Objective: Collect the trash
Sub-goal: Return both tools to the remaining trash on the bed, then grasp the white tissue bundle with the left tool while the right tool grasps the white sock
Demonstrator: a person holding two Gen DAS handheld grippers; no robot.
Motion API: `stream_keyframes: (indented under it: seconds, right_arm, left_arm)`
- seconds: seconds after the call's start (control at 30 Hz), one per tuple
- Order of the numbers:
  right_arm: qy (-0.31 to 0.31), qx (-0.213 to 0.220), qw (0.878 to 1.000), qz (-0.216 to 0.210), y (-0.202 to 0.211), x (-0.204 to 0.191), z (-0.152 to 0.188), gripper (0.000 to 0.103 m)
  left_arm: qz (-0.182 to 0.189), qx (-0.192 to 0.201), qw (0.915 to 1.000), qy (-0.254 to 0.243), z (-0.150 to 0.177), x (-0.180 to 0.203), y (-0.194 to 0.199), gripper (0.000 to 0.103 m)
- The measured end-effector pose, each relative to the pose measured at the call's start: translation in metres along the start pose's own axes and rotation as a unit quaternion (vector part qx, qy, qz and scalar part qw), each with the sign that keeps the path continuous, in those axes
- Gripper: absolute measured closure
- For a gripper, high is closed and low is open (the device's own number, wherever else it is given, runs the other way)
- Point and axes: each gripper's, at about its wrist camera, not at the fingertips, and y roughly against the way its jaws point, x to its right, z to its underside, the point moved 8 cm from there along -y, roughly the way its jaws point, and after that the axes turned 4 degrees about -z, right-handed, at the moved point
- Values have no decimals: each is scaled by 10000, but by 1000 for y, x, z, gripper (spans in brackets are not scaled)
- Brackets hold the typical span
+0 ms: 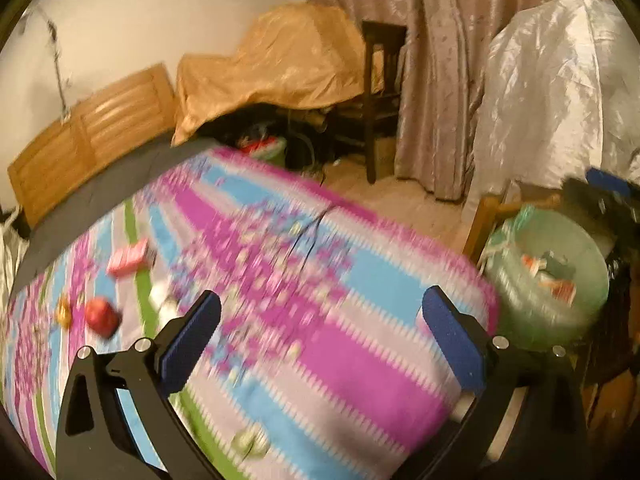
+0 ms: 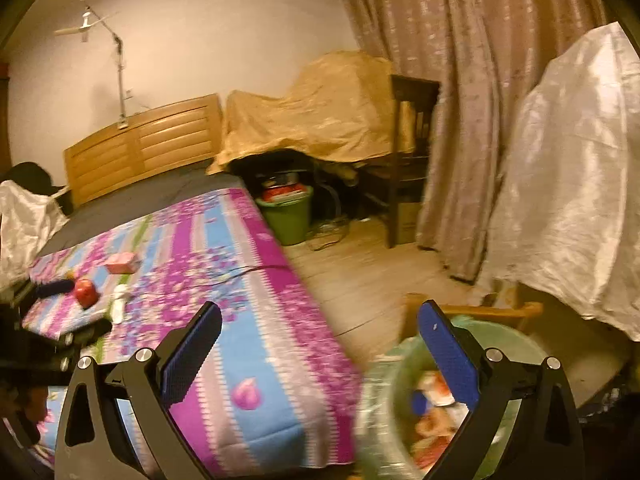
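Gaping empty, both hand-held grippers (image 1: 320,344) (image 2: 318,350).

A pink box (image 1: 129,261) lies flat on the bed's striped cover, toward the headboard. Nearer, a round red item (image 1: 102,316) sits beside a small gold wrapper (image 1: 64,312) and a pale crumpled scrap (image 1: 162,300) (all blurred). Off the bed's corner, a bin lined with a green bag (image 1: 548,276) stands upright, holding red-and-white wrappers (image 1: 556,280).
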Motion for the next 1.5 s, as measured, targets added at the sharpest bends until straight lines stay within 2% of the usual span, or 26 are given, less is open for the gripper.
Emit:
stream_keyframes:
  seconds: [0.17,0.3,0.37,0.4,0.5,0.63,0.7,0.73,0.8,0.87,0.93,1.03,1.13,1.2,1.23,1.3,1.33,1.4,1.43,1.5]
  right_arm:
    - [179,-435,9973,-566,-31,-67,16,5]
    - [529,-746,9904,-1033,-56,-126,31,5]
    - [703,-872,9854,-1282,-72,-157,38,5]
    - [775,-949,9826,-1398,-80,-172,42,5]
    - [910,-1164,9743,-1698,-109,-210,50,5]
    - [1014,-1481,9616,-2074,-156,-259,56,9]
    - [1060,-1648,9543,-2258,-184,-287,56,14]
    - [1064,-1709,9518,-2312,-196,-298,55,17]
    - [1031,-1869,9456,-2454,-226,-326,53,22]
    - [1075,-1996,9412,-2504,-250,-351,55,30]
    - [1144,-2135,9349,-2594,-272,-378,59,33]
    - [1392,-2194,9341,-2449,-300,-405,65,34]
    - [1364,-2353,9352,-2268,-329,-420,70,35]
    - [1368,-2462,9361,-2108,-349,-428,76,37]
    - [1374,-2505,9363,-2045,-355,-430,79,38]
    - [1385,-2675,9342,-1909,-373,-433,88,50]
    - [1424,-2736,9332,-1844,-377,-432,92,60]
    - [1508,-2692,9332,-1840,-383,-435,96,73]
    - [1501,-2679,9333,-1863,-383,-435,96,79]
    - [1389,-2562,9349,-2025,-376,-435,89,82]
  left_arm:
    - [-276,-435,9964,671,71,-66,5,6]
    - [-479,-869,9841,1476,138,-119,10,6]
    - [-484,-985,9767,1842,160,-135,11,6]
    - [-474,-1039,9711,2097,173,-145,13,6]
    - [-469,-972,9629,2473,192,-160,17,6]
    - [-423,-950,9650,2409,198,-158,8,7]
    - [-359,-958,9672,2325,195,-154,-2,15]
    - [-377,-989,9686,2252,192,-152,-10,16]
    - [-448,-1092,9690,2169,188,-152,-26,27]
    - [-442,-1184,9669,2216,183,-153,-40,30]
    - [-469,-1221,9652,2262,178,-156,-53,33]
    - [-496,-1314,9648,2226,176,-157,-67,34]
    - [-476,-1498,9629,2195,179,-156,-80,42]
    - [-435,-1622,9611,2192,183,-154,-87,52]
    - [-440,-1666,9609,2166,184,-152,-90,52]
    - [-482,-1654,9633,2059,182,-151,-92,57]
    - [-489,-1662,9636,2037,182,-151,-92,59]
    - [-514,-1686,9626,2056,182,-153,-92,75]
    - [-506,-1706,9617,2087,183,-155,-92,76]
    - [-482,-1732,9604,2130,183,-156,-90,77]
